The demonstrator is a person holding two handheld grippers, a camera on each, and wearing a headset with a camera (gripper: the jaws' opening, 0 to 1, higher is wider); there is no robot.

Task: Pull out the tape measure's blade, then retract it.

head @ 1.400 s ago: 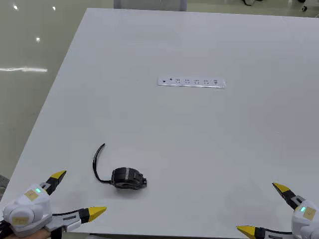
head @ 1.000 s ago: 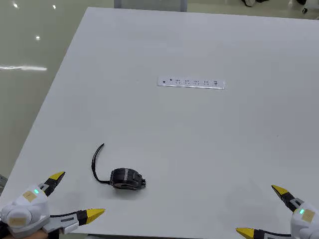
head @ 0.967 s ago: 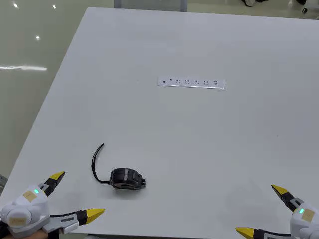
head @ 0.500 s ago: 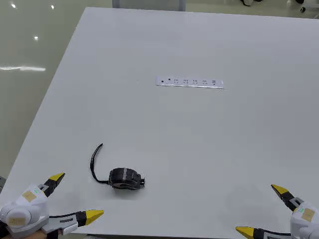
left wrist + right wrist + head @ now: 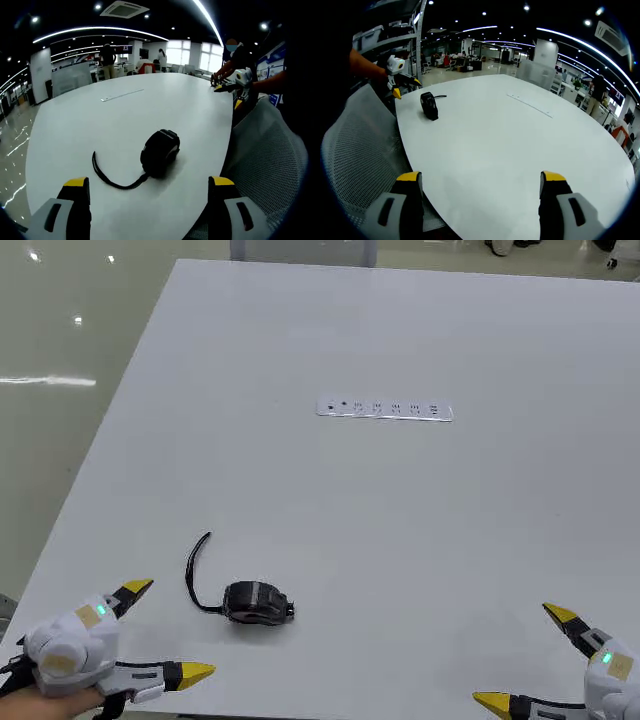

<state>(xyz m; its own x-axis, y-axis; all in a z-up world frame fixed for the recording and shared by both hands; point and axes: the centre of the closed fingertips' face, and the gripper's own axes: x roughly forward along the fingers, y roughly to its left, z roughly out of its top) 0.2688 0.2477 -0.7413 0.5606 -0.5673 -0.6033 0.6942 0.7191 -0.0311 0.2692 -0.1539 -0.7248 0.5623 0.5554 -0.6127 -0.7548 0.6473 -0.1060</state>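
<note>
While both tools were held low at the near edge of the white rectangular surface [image 5: 400,520], the left tongs [image 5: 170,630] stood wide open with nothing between the yellow-tipped jaws. The right tongs [image 5: 526,658] were likewise wide open and held nothing. Each rested apart from every item on the surface.

The black, rounded tape measure [image 5: 257,600] lay on the surface near the front left corner, just ahead of the left tongs and untouched by them. A thin black wrist strap [image 5: 192,570] ran from the left side of its case and curved away toward the far edge. In the left gripper view, the case sat between the two jaw tips but farther along the surface, with the strap trailing toward the left jaw. In the right gripper view, the tape measure appeared well away to the left, close to the left tongs, which were held by a hand.

A long white power strip [image 5: 385,409] lay flat near the middle of the surface, well apart from the tape measure and both tongs.

A grey mesh chair back [image 5: 265,150] showed beside the near edge of the surface in both gripper views. A glossy pale floor [image 5: 60,390] bordered the surface on its left side.
</note>
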